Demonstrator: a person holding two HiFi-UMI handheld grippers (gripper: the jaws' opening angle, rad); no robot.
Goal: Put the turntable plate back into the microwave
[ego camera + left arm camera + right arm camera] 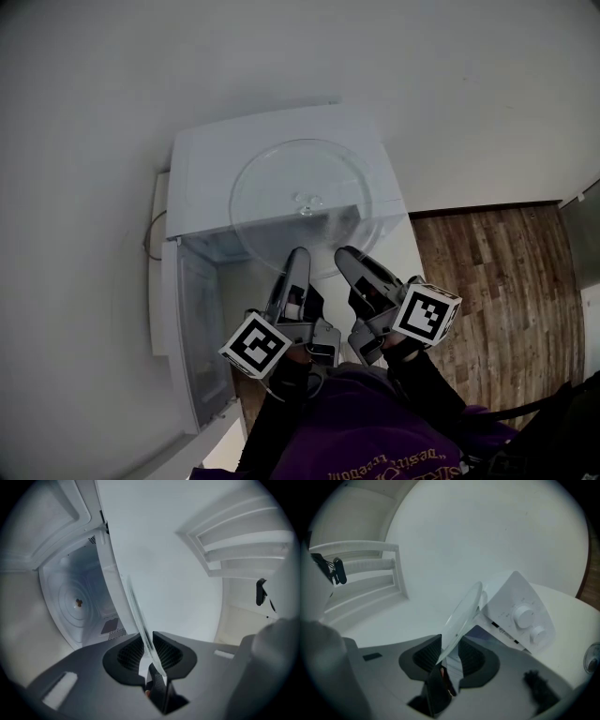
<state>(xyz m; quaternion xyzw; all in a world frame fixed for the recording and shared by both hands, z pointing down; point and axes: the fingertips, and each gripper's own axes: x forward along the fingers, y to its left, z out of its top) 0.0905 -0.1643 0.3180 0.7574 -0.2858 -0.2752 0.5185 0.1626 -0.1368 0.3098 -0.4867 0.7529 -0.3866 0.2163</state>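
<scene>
I am holding the turntable plate (pixel 281 187) up at the microwave's (pixel 202 155) open front | left gripper (pixel 298 255) clamping on its near rim; right gripper (pixel 344 253) clamping on the rim just beside | door (pixel 199 328) standing open

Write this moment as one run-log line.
left gripper: shut on turntable plate | right gripper: shut on turntable plate | microwave door: open | turntable plate: not yet inside
</scene>
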